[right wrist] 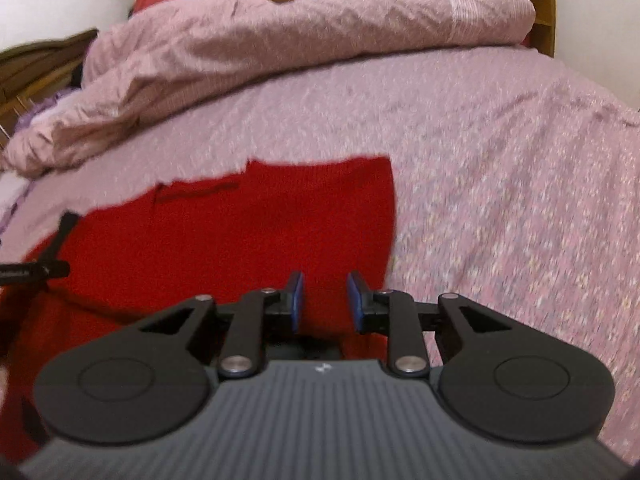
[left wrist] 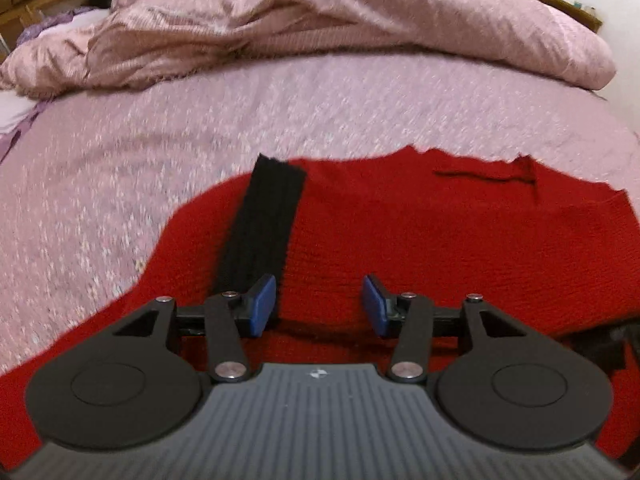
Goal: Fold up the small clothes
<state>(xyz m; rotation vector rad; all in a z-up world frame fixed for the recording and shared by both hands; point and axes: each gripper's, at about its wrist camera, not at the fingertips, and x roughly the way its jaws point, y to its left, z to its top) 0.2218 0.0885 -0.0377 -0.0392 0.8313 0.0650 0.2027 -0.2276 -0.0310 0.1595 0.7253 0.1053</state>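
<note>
- the red knitted garment (left wrist: pixel 400 248) lay spread flat on the pink speckled bedspread (left wrist: pixel 200 128), a black ribbed band (left wrist: pixel 264 224) across its left part.
- the left gripper (left wrist: pixel 319 307) hovered over it, jaws spread, pinching nothing.
- the right gripper (right wrist: pixel 326 302) stood narrowly parted above the garment's right edge, holding nothing.
- a good fold probably needed both to pinch matching edges and lift evenly.
- the rumpled pink duvet (right wrist: pixel 304 28) lay well behind; nothing blocked the way.

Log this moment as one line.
red knit garment: flat on pink bed cover | left gripper: open, empty | right gripper: open, empty
</note>
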